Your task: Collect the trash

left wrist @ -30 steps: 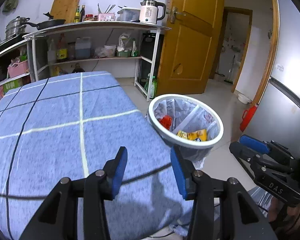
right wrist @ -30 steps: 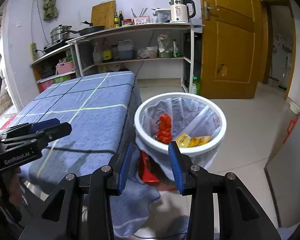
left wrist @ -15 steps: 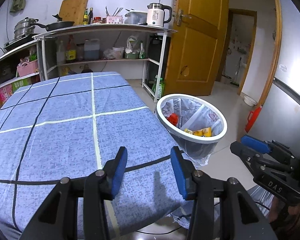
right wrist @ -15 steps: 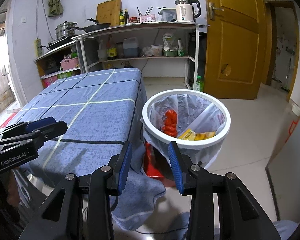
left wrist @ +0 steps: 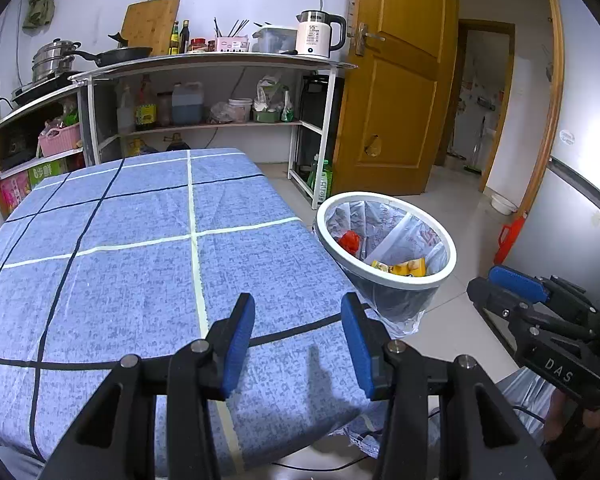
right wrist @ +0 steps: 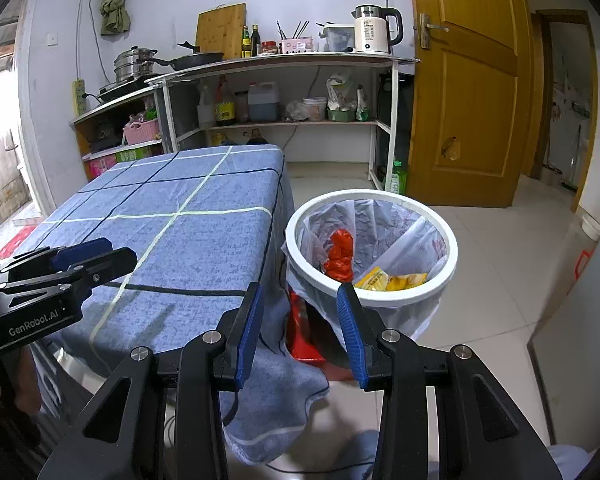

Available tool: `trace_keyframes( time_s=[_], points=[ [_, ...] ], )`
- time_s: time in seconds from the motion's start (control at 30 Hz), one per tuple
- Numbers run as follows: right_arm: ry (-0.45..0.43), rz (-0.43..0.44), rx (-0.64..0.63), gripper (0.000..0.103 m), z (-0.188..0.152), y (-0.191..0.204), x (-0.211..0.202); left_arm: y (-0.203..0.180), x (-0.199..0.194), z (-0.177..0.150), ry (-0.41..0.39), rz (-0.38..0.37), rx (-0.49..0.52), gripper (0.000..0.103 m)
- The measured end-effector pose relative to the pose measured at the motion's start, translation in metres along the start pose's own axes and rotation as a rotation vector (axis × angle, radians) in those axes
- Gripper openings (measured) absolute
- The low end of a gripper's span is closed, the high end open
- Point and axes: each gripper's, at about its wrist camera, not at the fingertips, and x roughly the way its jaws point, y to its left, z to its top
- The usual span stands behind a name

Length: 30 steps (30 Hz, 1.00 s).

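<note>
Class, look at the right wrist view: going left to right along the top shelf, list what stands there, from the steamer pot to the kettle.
Steamer pot → frying pan → cutting board → two dark bottles → pink chopstick holder → electric kettle.

The right gripper [left wrist: 540,332] body reads "DAS". The left gripper [right wrist: 60,276] body reads "GenRobot.AI". The kettle [left wrist: 318,34] label shows "55"; its smaller print is unreadable.

I observe white walls [right wrist: 172,8], a pale tiled floor [right wrist: 496,280], and a wooden door [right wrist: 464,92] standing open onto a further room. A metal shelving unit [left wrist: 220,62] lines the back wall; a blue checked tablecloth [left wrist: 140,264] covers the table.
</note>
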Motion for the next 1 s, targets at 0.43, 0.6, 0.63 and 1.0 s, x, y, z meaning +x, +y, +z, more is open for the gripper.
trace_keyframes(
  time_s=[0.43,0.6,0.63,1.0],
  points=[
    [-0.002,0.003,-0.004,0.039,0.0031,-0.0009,0.0008,0.0010,0.0005,0.0007,-0.005,0.011,0.006,0.047],
    [0.000,0.004,-0.006,0.039,0.0033,-0.0005,0.0012,0.0018,0.0005,0.0001,-0.003,0.010,0.000,0.047],
    [0.000,0.005,-0.007,0.039,0.0031,-0.0001,0.0009,0.0025,0.0003,0.0004,-0.004,0.011,0.002,0.047],
    [-0.001,0.007,-0.012,0.039,0.0037,-0.0010,0.0006,0.0033,-0.0014,-0.0001,-0.007,0.015,0.005,0.047]
  ],
)
